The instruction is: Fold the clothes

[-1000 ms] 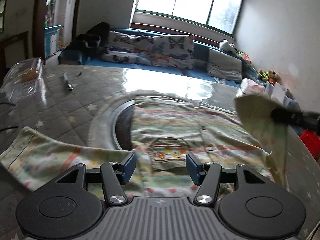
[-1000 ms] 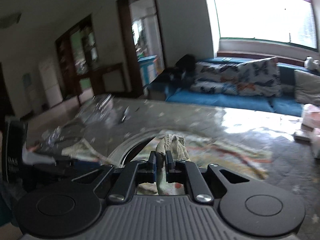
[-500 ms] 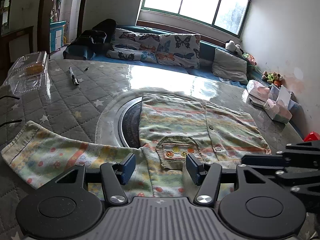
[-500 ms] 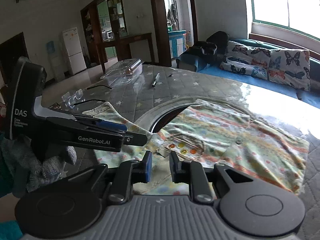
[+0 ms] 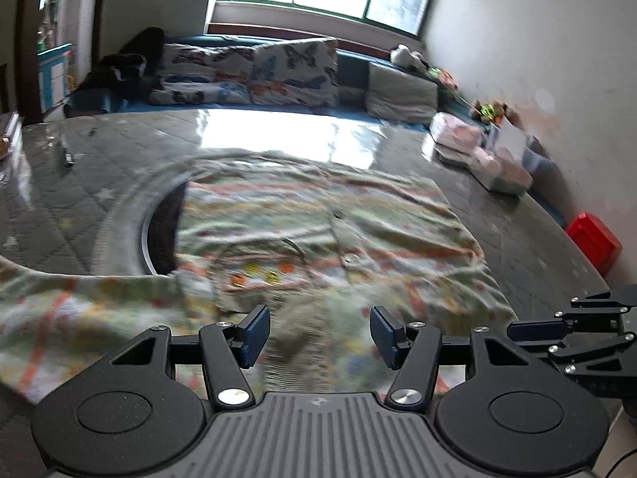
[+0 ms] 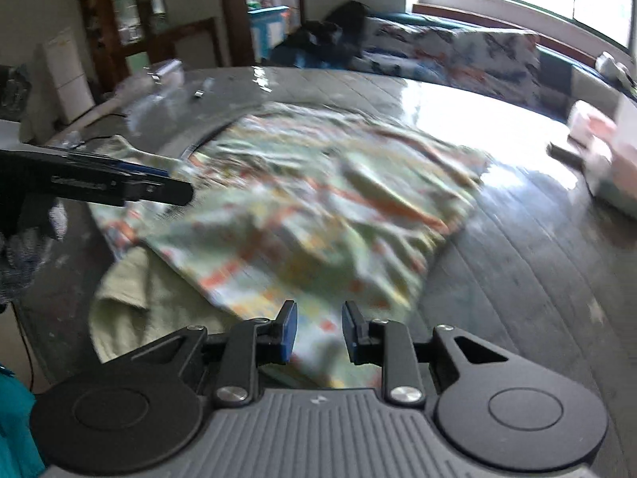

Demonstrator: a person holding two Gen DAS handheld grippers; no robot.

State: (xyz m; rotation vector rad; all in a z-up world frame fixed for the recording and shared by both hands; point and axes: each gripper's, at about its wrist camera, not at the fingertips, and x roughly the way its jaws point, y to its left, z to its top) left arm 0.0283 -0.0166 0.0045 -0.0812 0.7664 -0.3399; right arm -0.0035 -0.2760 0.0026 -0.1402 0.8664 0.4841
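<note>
The jaws of the right gripper (image 6: 316,332) have just been opening and now stand narrowly apart, with nothing pressed between the pads; the patterned cloth only lies under them. The jaws of the left gripper (image 5: 318,336) stand wide and hold nothing, low in the frame over the near edge of the shirt (image 5: 310,231). The shirt lies spread on the grey quilted table (image 5: 59,199), in the middle of both views, with its pocket (image 5: 258,269) just above the left pads. One sleeve (image 5: 59,310) reaches to the lower left. At the right edge of the left view are pale packets (image 5: 477,151), and a red box (image 5: 593,239) beyond the table.
</note>
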